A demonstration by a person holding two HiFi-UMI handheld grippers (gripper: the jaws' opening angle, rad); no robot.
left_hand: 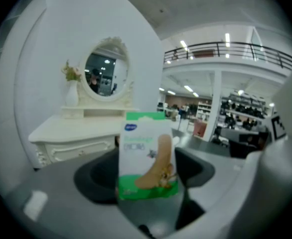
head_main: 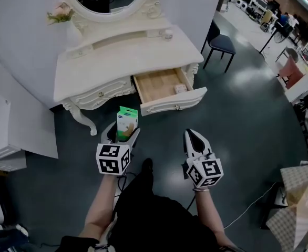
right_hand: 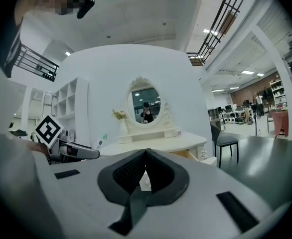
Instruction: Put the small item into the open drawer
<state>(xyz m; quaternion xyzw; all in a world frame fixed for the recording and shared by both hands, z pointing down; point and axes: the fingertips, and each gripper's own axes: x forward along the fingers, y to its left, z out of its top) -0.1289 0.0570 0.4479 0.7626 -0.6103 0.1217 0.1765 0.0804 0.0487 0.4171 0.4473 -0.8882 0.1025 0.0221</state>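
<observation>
While the left gripper (head_main: pixel 123 134) hangs above the floor just short of the open drawer (head_main: pixel 173 103), its fingers (left_hand: pixel 98 180) are clamped wide on a bandage box (left_hand: pixel 148 156). That box stands upright between them, long axis vertical, green top flap up, printed face turned back toward the person. It sits in front of the drawer, slightly to its left, clear of it. Also short of the drawer, the right gripper (head_main: pixel 195 135) holds nothing, its fingers (right_hand: pixel 161 171) pressed together, pointing toward the drawer. Inside the drawer's right front corner lies a small pale item (head_main: pixel 180 88).
</observation>
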